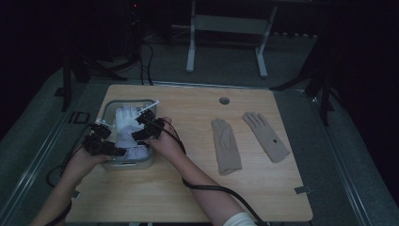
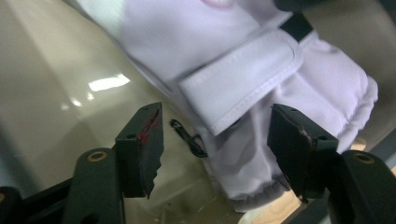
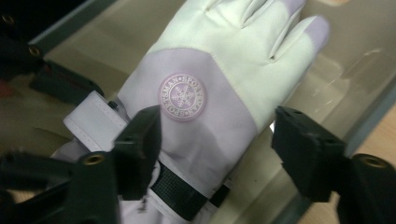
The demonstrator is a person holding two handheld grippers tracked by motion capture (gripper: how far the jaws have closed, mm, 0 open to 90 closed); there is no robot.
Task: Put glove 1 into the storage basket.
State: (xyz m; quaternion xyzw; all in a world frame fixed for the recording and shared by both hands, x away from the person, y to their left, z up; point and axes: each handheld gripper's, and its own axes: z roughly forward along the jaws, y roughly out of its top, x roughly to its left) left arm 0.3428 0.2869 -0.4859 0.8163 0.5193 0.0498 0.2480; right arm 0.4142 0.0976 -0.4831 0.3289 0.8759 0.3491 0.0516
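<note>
Laying a white ski glove point(image 3: 205, 93) flat in the clear bin point(image 1: 141, 162), at the picture's left.
Left gripper point(image 2: 215, 144) and right gripper point(image 3: 217, 149) are hovering, fingers point(image 3: 140, 144) apart, releasing so it lies flat; beige gloves point(image 1: 226, 146) are waiting on the bench point(image 1: 188, 197).

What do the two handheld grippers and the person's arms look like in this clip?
Both the left gripper and the right gripper are black, with brass-coloured screw heads at the jaw bases. The left gripper's pads are blocky, with jagged edges; one carries red smears. The right gripper's pads are plain black. A thick black cable trails along the right forearm. The forearms are bare; a white sleeve shows at the bottom edge.
</note>
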